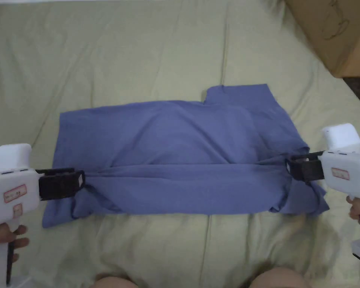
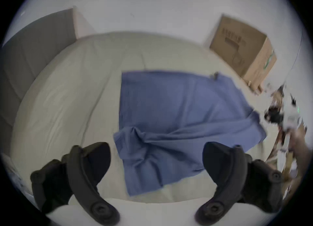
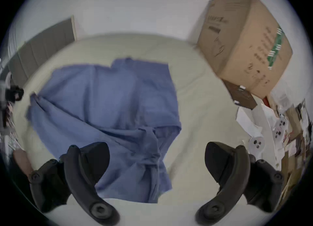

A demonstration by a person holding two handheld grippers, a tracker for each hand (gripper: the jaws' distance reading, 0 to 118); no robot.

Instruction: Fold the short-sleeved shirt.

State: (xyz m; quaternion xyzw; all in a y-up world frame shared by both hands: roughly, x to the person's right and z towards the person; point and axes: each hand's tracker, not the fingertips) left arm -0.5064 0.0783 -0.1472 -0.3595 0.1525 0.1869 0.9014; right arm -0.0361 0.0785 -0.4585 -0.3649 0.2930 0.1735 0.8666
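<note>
With the blue shirt (image 1: 183, 157) lying across the middle of the bed (image 1: 138, 48), its near edge folded over, both the left gripper (image 2: 155, 158) and right gripper (image 3: 157, 158) gape wide, holding nothing (bunched ends could spring loose and undo the fold).

The head view looked steeply down from above the near edge of the bed (image 1: 145, 48), with the left hand-held gripper (image 1: 80, 182) and right hand-held gripper (image 1: 290, 167) at its two sides. The left gripper view rode low behind its own spread jaws, facing across the blue shirt (image 2: 169, 111) towards the cardboard box (image 2: 240, 50) beyond. The right gripper view sat equally low and close, facing over the shirt (image 3: 105, 102) from the opposite end. All three shared the shirt, the bed and the box.
</note>
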